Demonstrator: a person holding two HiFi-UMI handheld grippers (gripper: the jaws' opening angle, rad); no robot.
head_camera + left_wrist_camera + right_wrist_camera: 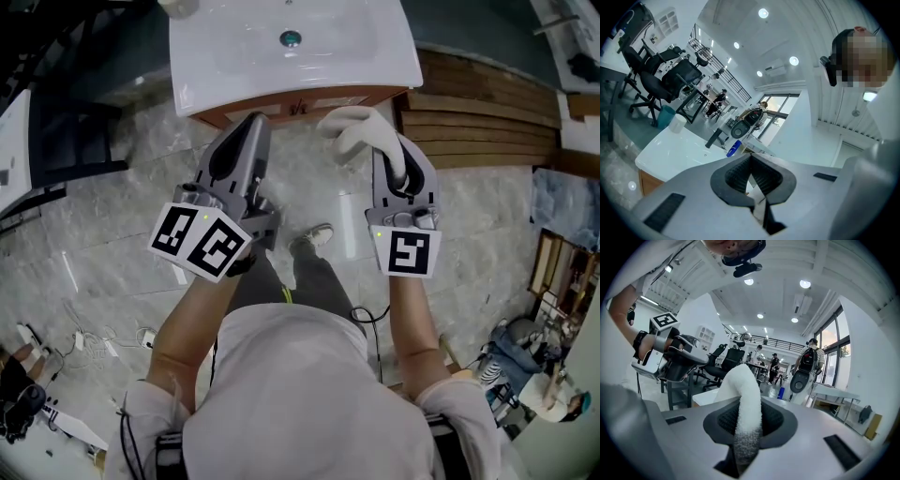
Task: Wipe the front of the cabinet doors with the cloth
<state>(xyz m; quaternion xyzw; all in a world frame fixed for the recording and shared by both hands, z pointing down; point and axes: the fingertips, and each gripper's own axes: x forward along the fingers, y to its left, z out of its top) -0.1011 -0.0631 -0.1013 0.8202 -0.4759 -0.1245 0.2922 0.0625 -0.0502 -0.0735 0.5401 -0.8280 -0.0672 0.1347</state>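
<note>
The brown cabinet front (281, 105) shows as a narrow strip under a white basin top (216, 56) at the top of the head view. A white cloth (356, 131) is bunched just below that strip, with my right gripper (386, 155) shut on it. In the right gripper view the cloth (743, 394) rises as a thick roll from between the jaws of the right gripper (745, 430). My left gripper (246, 131) is held beside it, tip near the cabinet's edge, jaws shut on nothing. In its own view the left gripper (751, 161) points over the basin top (670, 154).
Stacked wooden planks (487, 122) lie on the floor right of the cabinet. A dark chair (66, 141) stands to the left, and cables (94, 337) trail at lower left. A blue bottle (733, 147) and a white cup (677, 123) stand on the basin top. My shoe (314, 239) is on the marble floor.
</note>
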